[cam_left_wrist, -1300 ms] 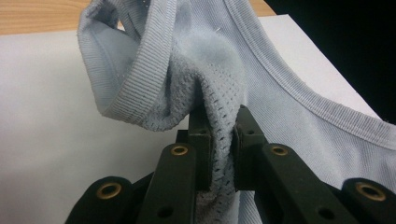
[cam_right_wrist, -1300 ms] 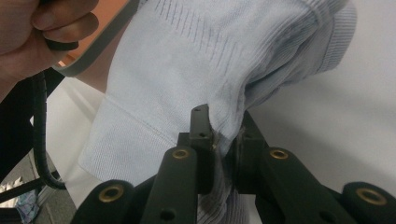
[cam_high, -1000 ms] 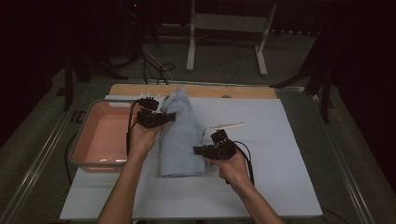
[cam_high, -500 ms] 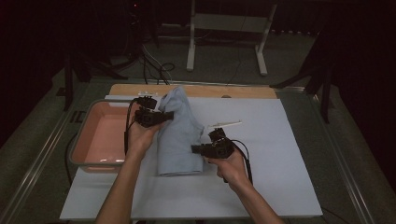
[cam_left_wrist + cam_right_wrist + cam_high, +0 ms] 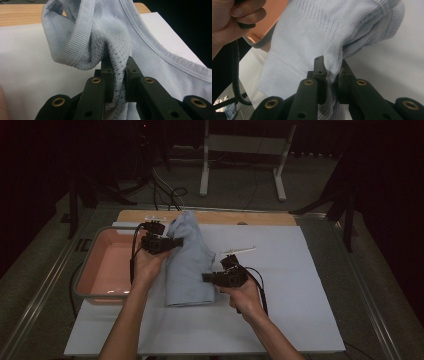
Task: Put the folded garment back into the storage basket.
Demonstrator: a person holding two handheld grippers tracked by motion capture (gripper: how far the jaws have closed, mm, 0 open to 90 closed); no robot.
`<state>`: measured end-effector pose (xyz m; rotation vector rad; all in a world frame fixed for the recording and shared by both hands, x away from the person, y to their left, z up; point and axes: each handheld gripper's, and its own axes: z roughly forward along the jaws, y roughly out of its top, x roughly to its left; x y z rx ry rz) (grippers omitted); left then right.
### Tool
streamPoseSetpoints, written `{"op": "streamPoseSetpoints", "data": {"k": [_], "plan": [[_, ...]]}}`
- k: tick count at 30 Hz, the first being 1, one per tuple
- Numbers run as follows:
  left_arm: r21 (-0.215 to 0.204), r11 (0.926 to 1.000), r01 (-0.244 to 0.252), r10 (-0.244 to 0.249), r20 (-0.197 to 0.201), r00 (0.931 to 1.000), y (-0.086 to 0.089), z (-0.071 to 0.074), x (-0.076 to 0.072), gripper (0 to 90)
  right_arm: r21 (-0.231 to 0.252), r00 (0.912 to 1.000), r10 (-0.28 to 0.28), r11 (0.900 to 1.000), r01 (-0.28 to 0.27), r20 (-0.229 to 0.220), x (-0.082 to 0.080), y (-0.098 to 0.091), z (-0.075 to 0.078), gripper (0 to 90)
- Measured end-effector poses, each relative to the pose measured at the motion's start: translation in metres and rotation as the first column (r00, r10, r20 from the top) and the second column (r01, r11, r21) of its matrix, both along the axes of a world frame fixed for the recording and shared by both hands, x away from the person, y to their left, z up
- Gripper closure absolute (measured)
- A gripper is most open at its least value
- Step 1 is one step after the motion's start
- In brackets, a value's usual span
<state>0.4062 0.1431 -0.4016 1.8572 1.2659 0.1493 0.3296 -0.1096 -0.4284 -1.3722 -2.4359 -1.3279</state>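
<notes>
No readable text or labels anywhere we can see. Near side: our right gripper point(image 5: 206, 277) is clamped on the right edge of the light-blue knit garment point(image 5: 187, 265), jaws pointing left across the white board point(image 5: 300, 320), forearm coming in from the bottom right. In the right gripper view the jaws pinch a fold of the garment point(image 5: 312, 37) next to its hem. Farther up, our left gripper point(image 5: 179, 241) is closed on the ribbed, bunched top part, jaws pointing right; the left gripper view shows mesh fabric point(image 5: 117, 62) squeezed between the jaws. The garment lies folded lengthwise on the board, just right of the pink tray point(image 5: 107, 270); wooden tabletop point(image 5: 250, 217) behind. Versus half a second back: both hands and grips unchanged, garment in the same spot.
</notes>
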Motion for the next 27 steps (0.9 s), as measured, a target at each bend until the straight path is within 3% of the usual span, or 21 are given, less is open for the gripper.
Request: {"op": "streamPoseSetpoints", "data": {"k": [27], "plan": [[0.006, 0.9993, -0.036, 0.036, 0.018, 0.9992, 0.021, 0.012, 0.009, 82.1, -0.001, 0.9997, 0.009, 1.0, -0.009, 0.021, 0.013, 0.024, 0.013, 81.7]]}}
